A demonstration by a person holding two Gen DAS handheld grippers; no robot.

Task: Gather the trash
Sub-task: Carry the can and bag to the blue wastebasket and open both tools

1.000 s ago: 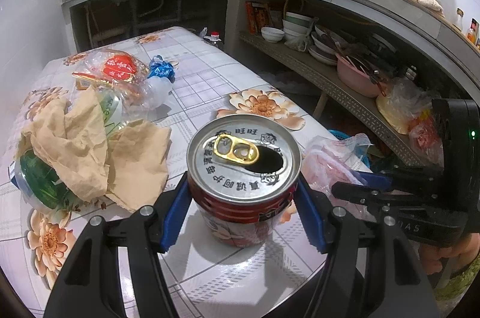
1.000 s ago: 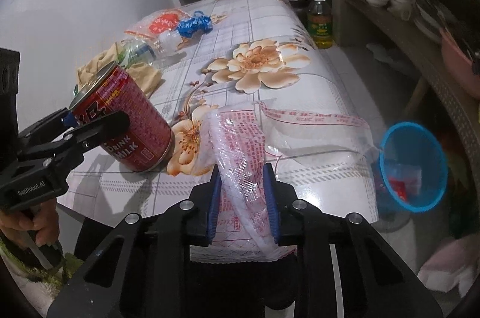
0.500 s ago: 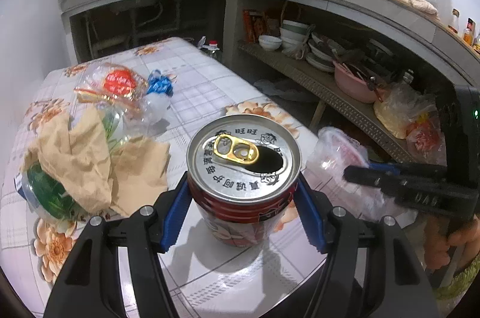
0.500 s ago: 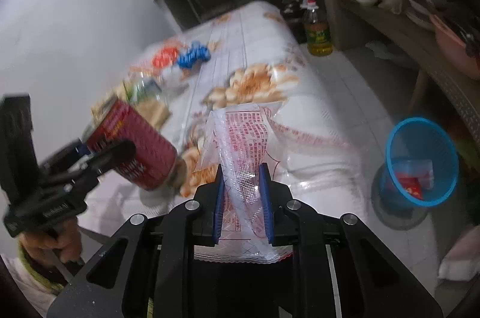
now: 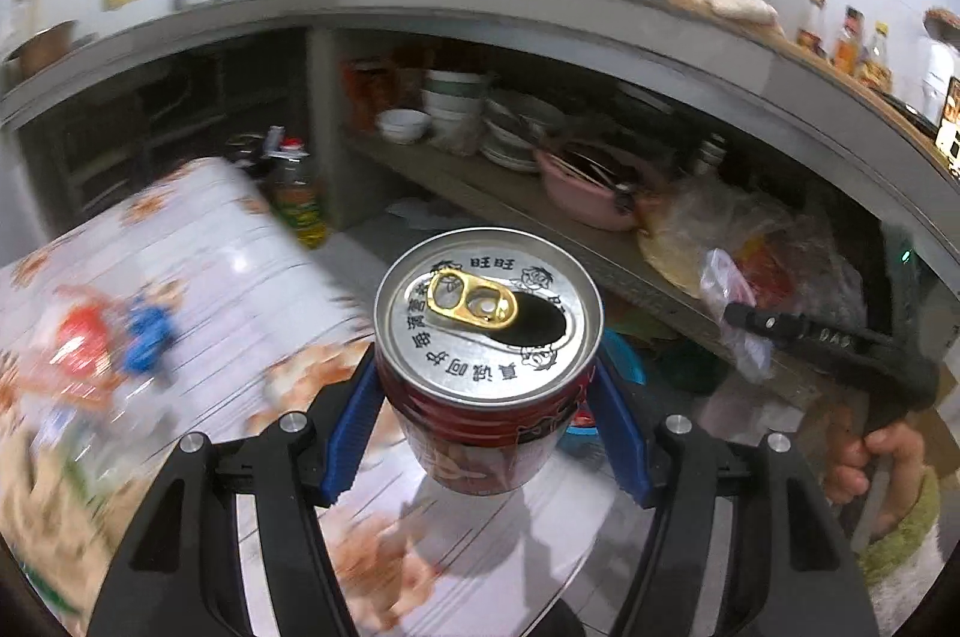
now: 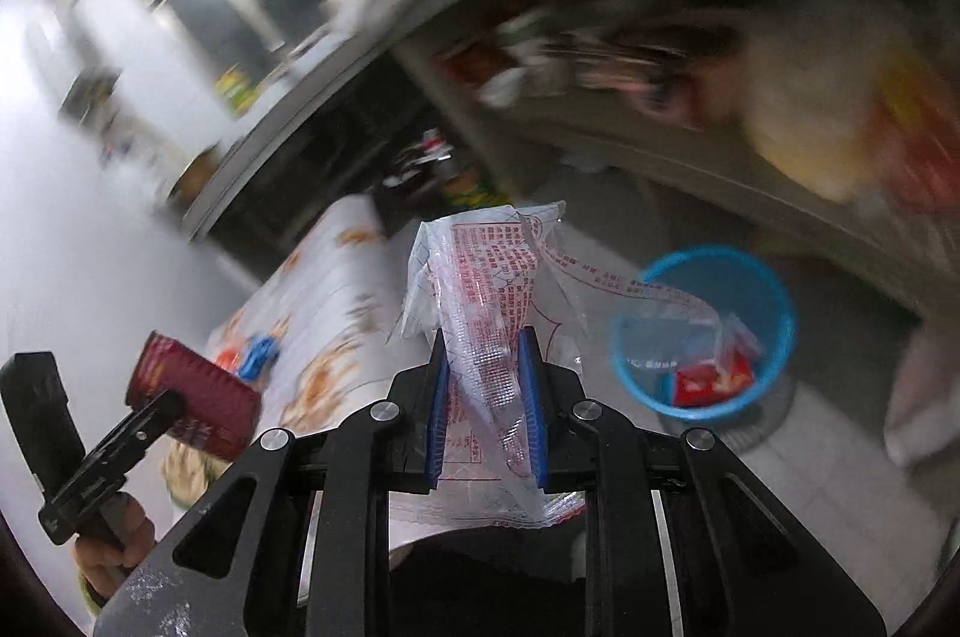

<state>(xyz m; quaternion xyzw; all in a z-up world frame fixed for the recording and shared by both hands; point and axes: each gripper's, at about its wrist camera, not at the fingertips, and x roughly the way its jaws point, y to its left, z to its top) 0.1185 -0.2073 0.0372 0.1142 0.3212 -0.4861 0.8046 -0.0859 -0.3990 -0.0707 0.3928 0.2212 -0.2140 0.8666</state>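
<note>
Now we carry two items: our left claw (image 5: 486, 391) clamps one red can (image 5: 489, 337) above the worktop (image 5: 198, 241), our right claw (image 6: 486, 397) pinches one plastic wrapper (image 6: 486, 289) near one blue bin (image 6: 702, 331).

Table (image 5: 252, 241) had a white flower-print cloth; blurred red and blue wrappers (image 5: 120, 331) lay near its left edge. On the floor (image 6: 798, 463) beside the table stood a blue basket (image 6: 774, 289) and an oil bottle (image 5: 297, 199).
</note>
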